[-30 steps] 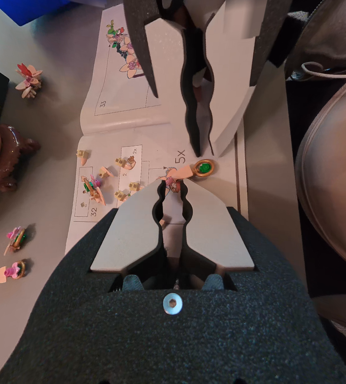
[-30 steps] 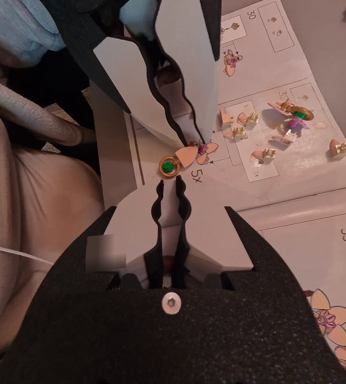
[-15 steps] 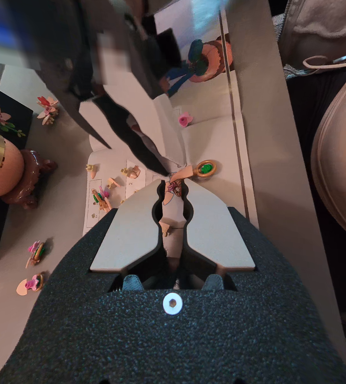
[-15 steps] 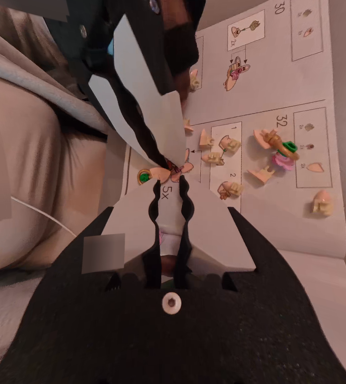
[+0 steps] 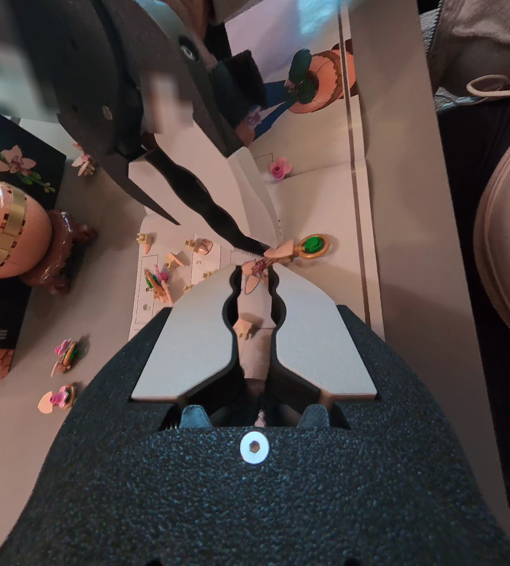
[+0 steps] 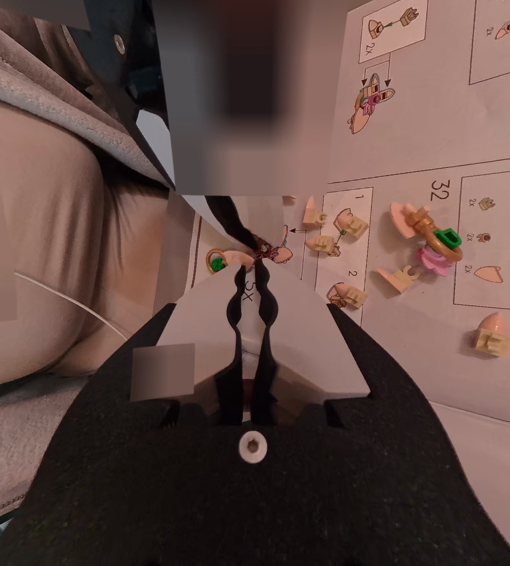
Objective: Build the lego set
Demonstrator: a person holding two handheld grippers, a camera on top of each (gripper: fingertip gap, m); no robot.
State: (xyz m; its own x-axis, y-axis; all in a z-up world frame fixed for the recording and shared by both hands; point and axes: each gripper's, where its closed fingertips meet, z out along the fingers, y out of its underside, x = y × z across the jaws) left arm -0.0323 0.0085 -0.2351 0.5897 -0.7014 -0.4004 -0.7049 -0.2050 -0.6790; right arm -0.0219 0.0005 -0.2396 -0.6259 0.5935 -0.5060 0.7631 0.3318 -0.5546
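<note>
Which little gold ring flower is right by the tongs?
The gold ring piece with the green stud, lying on the booklet at both tongs' tips. The other ring flowers lie off to the side.

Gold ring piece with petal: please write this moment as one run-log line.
gold ring piece with petal on instruction booklet | left claw open beside it | right claw open at petal | not gripped

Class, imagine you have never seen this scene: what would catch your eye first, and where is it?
First, the gold ring piece with a green stud and a peach petal, lying on the open instruction booklet between both grippers' tips. Then the peach pot model at the left, and loose petal pieces scattered over the booklet's page.
</note>
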